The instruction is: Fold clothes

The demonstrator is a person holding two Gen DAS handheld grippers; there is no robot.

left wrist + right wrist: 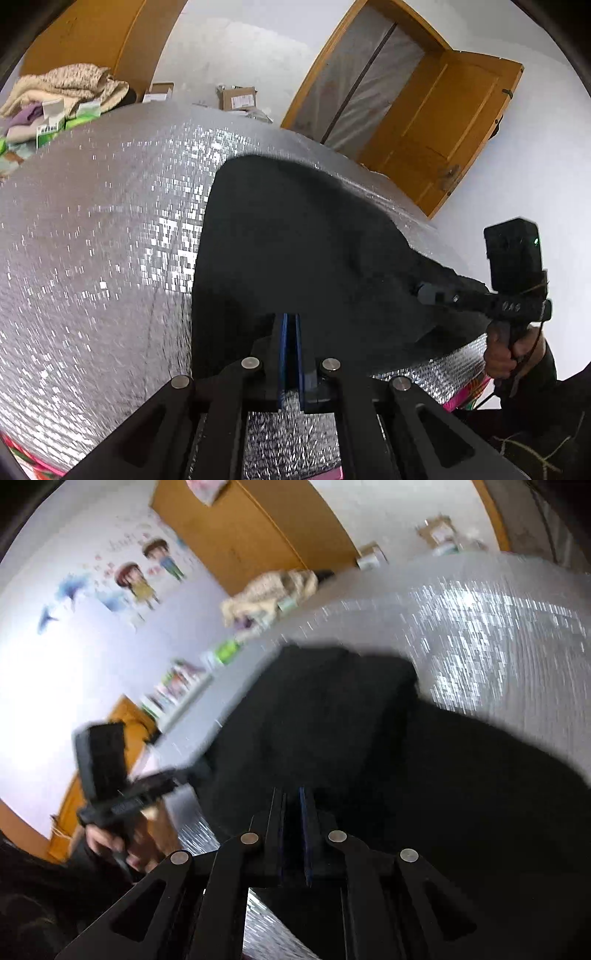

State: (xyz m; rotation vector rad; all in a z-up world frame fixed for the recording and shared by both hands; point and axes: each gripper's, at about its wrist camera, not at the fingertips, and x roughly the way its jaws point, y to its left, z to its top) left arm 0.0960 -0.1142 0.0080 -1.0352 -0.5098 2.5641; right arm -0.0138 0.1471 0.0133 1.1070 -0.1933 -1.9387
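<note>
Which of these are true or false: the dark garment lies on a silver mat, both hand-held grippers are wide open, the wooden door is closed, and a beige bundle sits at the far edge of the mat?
1. The dark garment lies on the silver mat. True.
2. Both hand-held grippers are wide open. False: the left hand-held gripper and the right hand-held gripper are both shut, each pinching the garment's near edge.
3. The wooden door is closed. False: it stands swung open, with plastic sheeting over the doorway.
4. A beige bundle sits at the mat's far edge. True.
5. The wall in the right wrist view is bare. False: it carries cartoon stickers.
</note>
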